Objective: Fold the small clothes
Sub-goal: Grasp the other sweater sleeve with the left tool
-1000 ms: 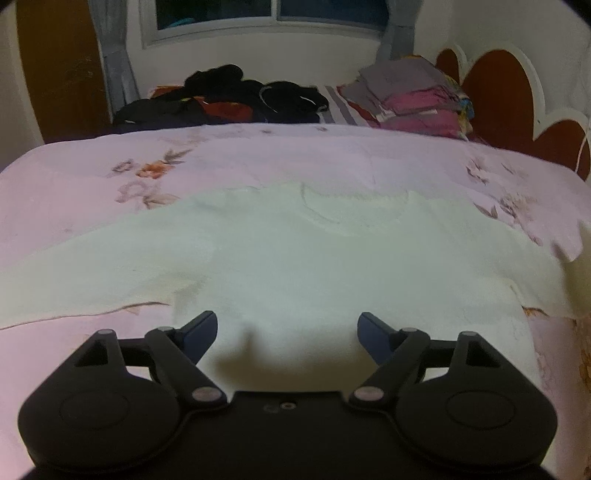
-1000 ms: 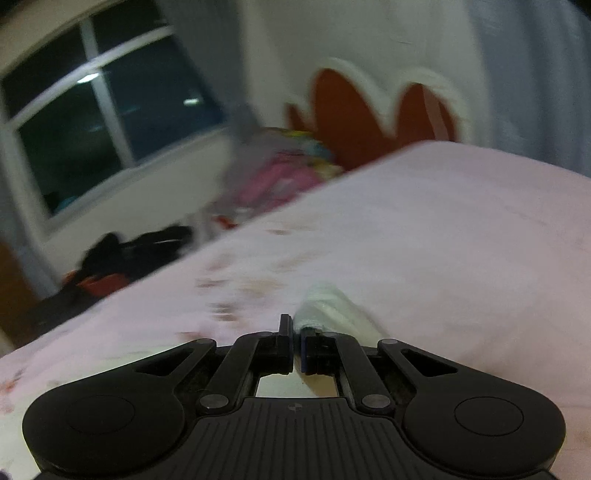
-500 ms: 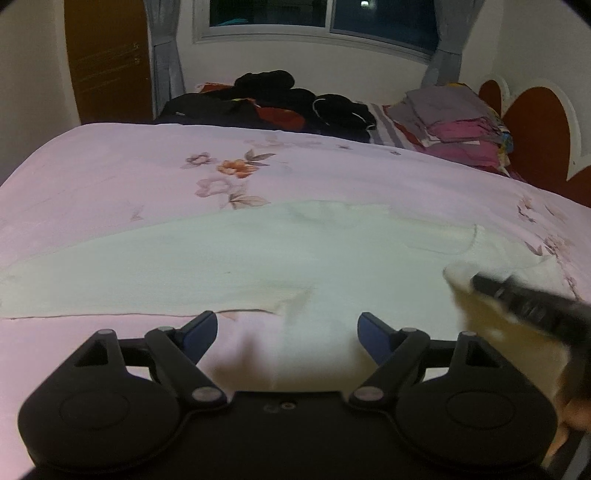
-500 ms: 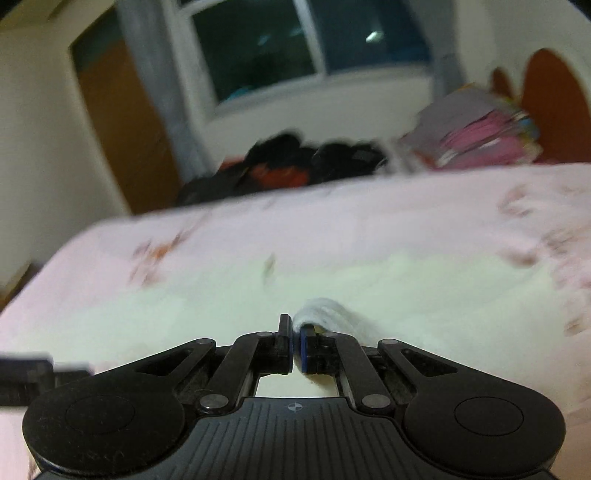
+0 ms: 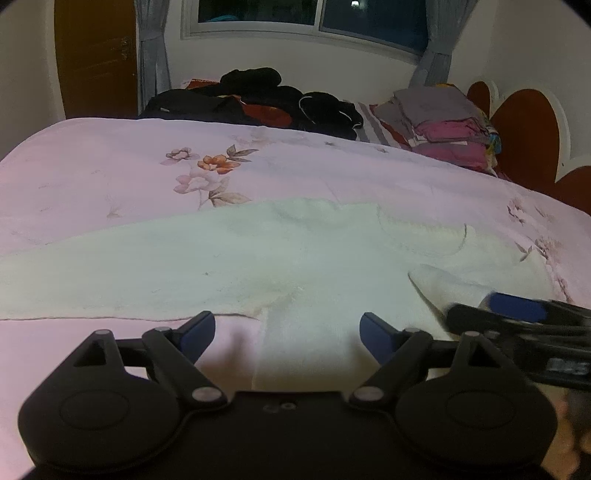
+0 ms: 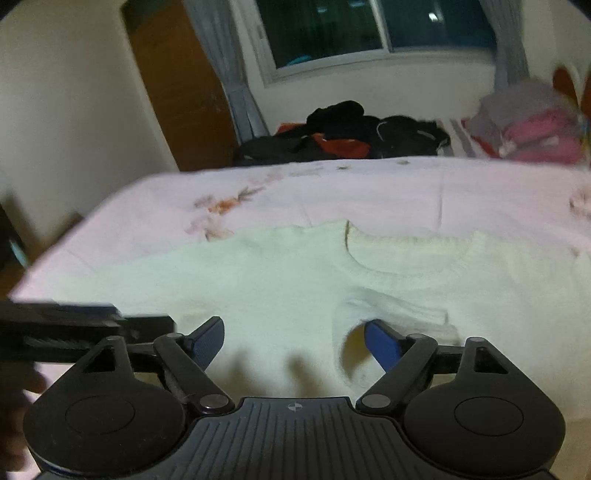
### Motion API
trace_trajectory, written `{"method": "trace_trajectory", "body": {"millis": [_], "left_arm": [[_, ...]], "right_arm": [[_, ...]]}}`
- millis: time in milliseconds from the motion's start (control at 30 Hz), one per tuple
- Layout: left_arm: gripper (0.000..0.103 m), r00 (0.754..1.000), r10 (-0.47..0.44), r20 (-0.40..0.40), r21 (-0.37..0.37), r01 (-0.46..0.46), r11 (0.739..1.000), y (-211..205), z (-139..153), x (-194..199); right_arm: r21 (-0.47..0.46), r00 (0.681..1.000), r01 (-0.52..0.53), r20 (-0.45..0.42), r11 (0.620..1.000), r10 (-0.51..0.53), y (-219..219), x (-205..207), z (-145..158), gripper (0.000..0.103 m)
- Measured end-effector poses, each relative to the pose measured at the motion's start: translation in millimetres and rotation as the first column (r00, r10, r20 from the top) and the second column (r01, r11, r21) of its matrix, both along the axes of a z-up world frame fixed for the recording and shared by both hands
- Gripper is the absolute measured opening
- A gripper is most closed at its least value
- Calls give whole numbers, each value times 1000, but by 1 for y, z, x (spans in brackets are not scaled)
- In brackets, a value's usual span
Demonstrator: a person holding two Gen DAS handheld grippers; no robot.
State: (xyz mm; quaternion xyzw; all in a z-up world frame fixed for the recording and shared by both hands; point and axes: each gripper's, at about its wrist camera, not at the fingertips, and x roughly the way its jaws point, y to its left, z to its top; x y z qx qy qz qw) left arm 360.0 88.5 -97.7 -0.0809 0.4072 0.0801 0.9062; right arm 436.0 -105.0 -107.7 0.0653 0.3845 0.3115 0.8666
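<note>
- Cream knit sweater (image 5: 258,258): lies flat on the bed (image 5: 92,177), straight ahead of both pairs of fingers. Its long axis runs crosswise to the fingers, sleeve to sleeve; the neckline (image 6: 410,254) points away from them, toward the window (image 6: 369,29), and the hem lies nearest.
- Folded sleeve (image 6: 399,314): doubled over onto the sweater's body, its cuff just beside the right-hand finger of the right gripper.
- Left gripper (image 5: 287,330): fingers spread and still widening, nothing between them; beneath the gap lie the sweater's side edge and bare bedspread.
- Right gripper (image 6: 294,339): fingers opening, now spread wide, pinching nothing; the sleeve's loop sits against the right-hand finger (image 6: 382,341).
- Far beyond the fingers, left: heap of dark clothes (image 5: 258,99) at the bed's far edge.
- Far beyond the fingers, right: stack of folded grey and pink clothes (image 5: 443,125), by the red headboard (image 5: 524,136).
- Bedspread: pink, floral print (image 5: 210,177).
- Writing: white lettering on the right gripper's body, seen from the left wrist, too blurred to read.
- Containers: cannot tell of any.
</note>
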Motion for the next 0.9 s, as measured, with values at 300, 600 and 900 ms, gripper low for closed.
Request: {"method": "trace_trajectory", "body": {"millis": [300,600,900], "left_arm": [[81,967,-256,-4,47,256,966,-75,-16,12],[72,949,-316,-15,199,313,929,-125,-51,37],[25,972,-204,115,125,190,974,-100,-47,54]], "right_arm": [[-183,976,215,65,959,-206,-90,-28,0,83],[-191,923,381,20,905,-384,-152,-34,-15,80],[-242,911,402,12,883,-411,-162,-30,-29,67]]}}
